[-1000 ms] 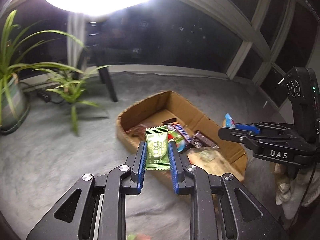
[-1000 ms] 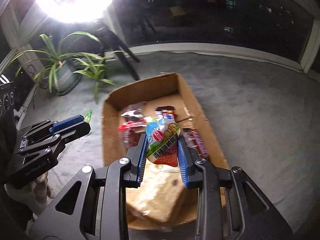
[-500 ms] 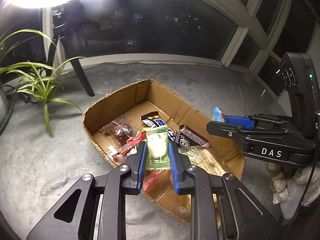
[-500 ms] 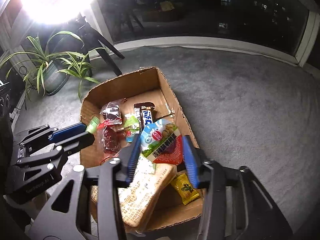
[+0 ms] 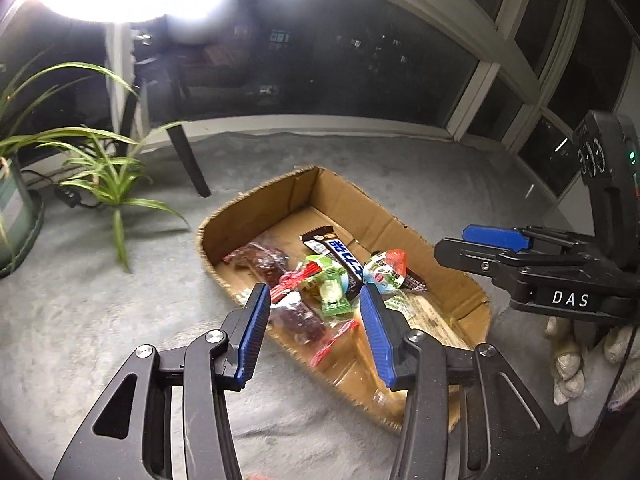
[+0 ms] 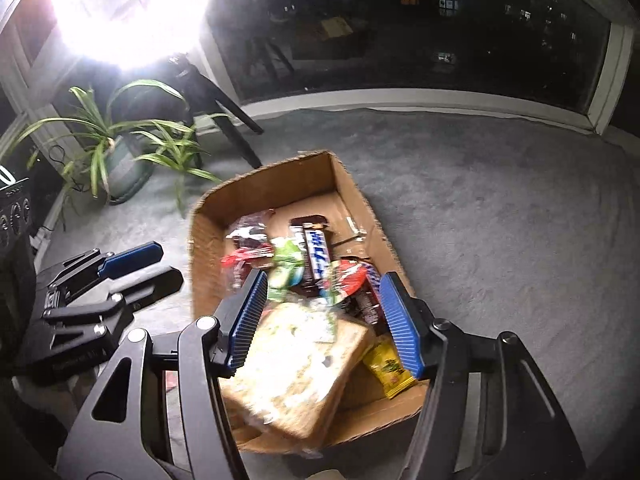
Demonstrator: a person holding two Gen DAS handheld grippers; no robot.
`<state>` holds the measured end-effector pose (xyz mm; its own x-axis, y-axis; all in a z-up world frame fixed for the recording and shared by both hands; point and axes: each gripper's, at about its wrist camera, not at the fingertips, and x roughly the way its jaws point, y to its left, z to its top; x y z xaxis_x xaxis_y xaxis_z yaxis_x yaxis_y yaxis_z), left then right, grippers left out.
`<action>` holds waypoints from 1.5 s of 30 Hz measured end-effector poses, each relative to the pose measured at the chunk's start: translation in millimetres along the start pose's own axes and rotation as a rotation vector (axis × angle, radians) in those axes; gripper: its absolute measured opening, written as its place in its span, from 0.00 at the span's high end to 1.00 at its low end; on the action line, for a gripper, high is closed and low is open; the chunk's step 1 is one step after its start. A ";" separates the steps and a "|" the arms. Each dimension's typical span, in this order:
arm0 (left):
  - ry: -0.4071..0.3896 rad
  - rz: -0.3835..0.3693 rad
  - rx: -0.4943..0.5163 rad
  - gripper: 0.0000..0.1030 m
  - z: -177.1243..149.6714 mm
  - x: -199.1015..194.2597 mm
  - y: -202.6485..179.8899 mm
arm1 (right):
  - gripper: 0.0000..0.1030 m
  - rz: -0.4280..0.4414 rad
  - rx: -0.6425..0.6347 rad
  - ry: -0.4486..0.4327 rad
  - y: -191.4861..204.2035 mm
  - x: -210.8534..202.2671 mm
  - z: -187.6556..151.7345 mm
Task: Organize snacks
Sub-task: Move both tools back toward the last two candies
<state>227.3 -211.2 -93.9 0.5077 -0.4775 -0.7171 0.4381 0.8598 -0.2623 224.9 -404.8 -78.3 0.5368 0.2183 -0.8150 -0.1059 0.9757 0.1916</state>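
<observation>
A shallow cardboard box (image 5: 280, 200) (image 6: 280, 184) sits on the grey carpet, holding several snacks. My left gripper (image 5: 312, 332) is open and empty above the box's near left side. The green candy packet (image 5: 330, 290) (image 6: 286, 266) lies in the box below it. My right gripper (image 6: 320, 320) is open and empty over the box's near end. The round blue, white and red snack pack (image 5: 386, 268) (image 6: 348, 278) lies in the box next to a dark chocolate bar (image 5: 338, 252) (image 6: 316, 250). A large tan biscuit pack (image 6: 296, 372) lies at the near end.
Potted spider plants (image 5: 100, 172) (image 6: 116, 148) stand at the left by the window. A dark tripod leg (image 5: 192, 164) stands behind the box. A bright lamp (image 6: 120, 4) glares at the top left. Grey carpet (image 6: 500, 220) spreads to the right.
Both grippers have opened. The green packet has dropped from the left gripper into the box. The round snack pack has dropped from the right gripper into the box.
</observation>
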 end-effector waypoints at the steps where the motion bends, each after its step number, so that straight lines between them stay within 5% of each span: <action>1: -0.008 0.004 -0.001 0.56 -0.6 -5.9 5.0 | 0.40 0.005 -0.002 -0.005 3.0 -2.9 -0.8; 10: -0.046 0.052 -0.065 0.56 -22.6 -55.7 59.8 | 0.41 0.099 -0.026 -0.030 51.4 -31.0 -22.7; 19: 0.056 0.037 -0.047 0.57 -70.9 -53.3 78.8 | 0.41 0.169 -0.067 0.069 116.2 -11.1 -81.9; 21: 0.085 0.030 -0.029 0.60 -81.1 -47.2 75.9 | 0.47 0.168 -0.070 0.099 124.8 -1.3 -97.0; 23: 0.106 0.015 -0.028 0.64 -87.3 -39.8 73.7 | 0.65 0.168 -0.070 0.142 131.1 10.7 -111.0; 28: 0.159 0.000 0.037 0.77 -92.6 -19.4 59.6 | 0.66 0.184 0.009 0.207 125.2 31.2 -139.0; 38: 0.236 0.072 0.267 0.77 -112.5 6.1 20.8 | 0.66 0.154 0.050 0.194 110.9 27.2 -142.0; 45: 0.209 0.112 0.235 0.77 -124.4 -9.1 49.8 | 0.66 0.159 0.031 0.207 124.1 36.7 -143.2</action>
<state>152.2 -141.5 -180.8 0.4098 -0.3139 -0.8565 0.5596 0.8280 -0.0357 111.7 -273.3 -162.8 0.3319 0.3711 -0.8672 -0.1478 0.9285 0.3408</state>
